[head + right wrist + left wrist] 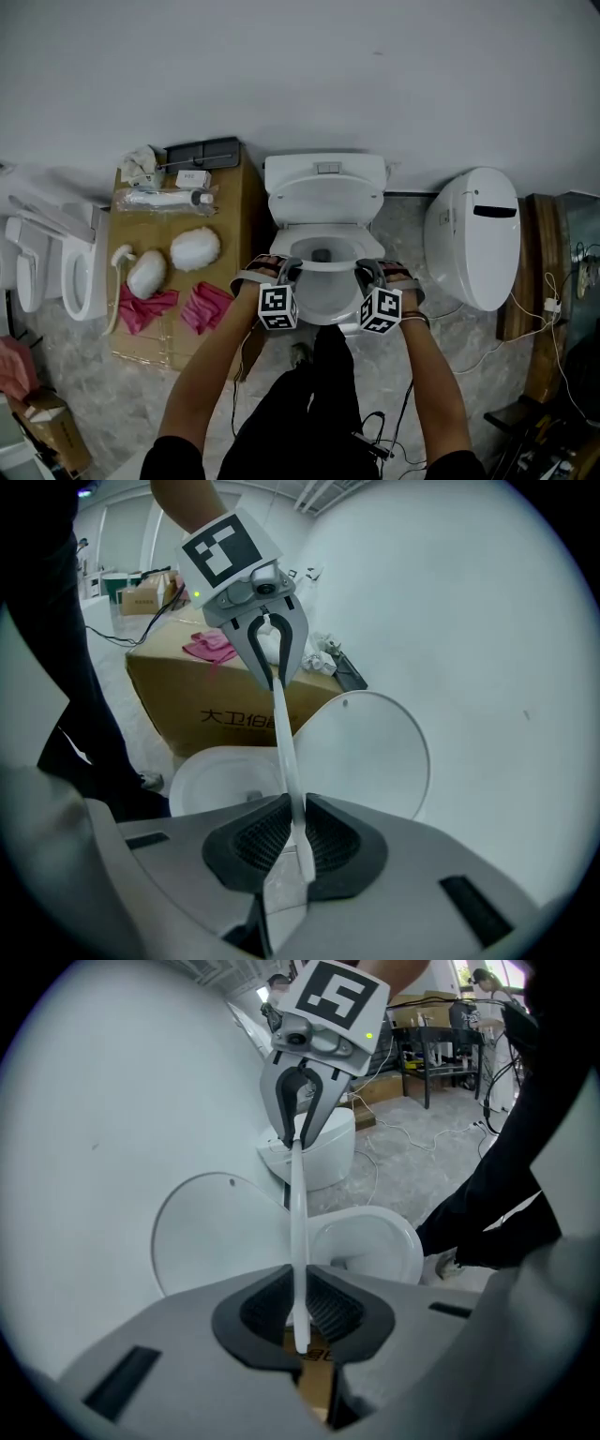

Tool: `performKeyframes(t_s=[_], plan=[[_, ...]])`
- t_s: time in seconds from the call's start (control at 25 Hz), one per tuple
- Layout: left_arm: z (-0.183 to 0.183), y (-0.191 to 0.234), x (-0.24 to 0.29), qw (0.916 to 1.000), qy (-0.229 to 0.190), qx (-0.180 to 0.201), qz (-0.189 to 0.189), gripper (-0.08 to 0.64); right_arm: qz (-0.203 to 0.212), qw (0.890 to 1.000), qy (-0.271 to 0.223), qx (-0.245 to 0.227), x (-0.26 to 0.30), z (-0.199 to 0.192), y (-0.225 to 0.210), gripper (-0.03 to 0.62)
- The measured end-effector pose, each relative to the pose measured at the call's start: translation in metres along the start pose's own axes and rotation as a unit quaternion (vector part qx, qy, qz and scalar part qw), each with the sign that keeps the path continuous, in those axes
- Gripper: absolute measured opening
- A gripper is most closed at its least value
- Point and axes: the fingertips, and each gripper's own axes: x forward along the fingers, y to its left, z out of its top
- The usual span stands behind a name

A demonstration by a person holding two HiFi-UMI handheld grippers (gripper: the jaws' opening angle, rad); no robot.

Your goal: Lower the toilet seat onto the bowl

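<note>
Head view: two grippers [286, 273] [367, 275] on one seat [323, 266]

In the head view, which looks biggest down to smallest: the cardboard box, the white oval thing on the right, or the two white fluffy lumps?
1. cardboard box
2. white oval thing, clearly smaller
3. the two fluffy lumps, which look too alike to rank

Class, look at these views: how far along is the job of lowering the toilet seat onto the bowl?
Done: the toilet seat is gripped, with the left tool and the right tool each pinching its rim.
In hand: the seat sits partway down, tilted between the upright lid and the bowl.
Left: bring it down until it lies flat on the bowl's rim, then let go.
</note>
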Motion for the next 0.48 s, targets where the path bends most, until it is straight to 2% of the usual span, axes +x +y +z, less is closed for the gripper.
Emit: performKeyframes(t_s=[0.28, 0.48], plan=[[0.000, -0.049, 0.001, 0.9990, -0.002, 0.044, -0.005, 0.051, 0.013, 1.000, 0.007, -0.024, 0.000, -0.010, 0.052, 0.064], [-0.002, -0.091, 0.007, 0.9976, 0.002, 0.062, -0.029, 0.057, 0.025, 0.999, 0.016, -0.042, 0.003, -0.019, 0.092, 0.069]])
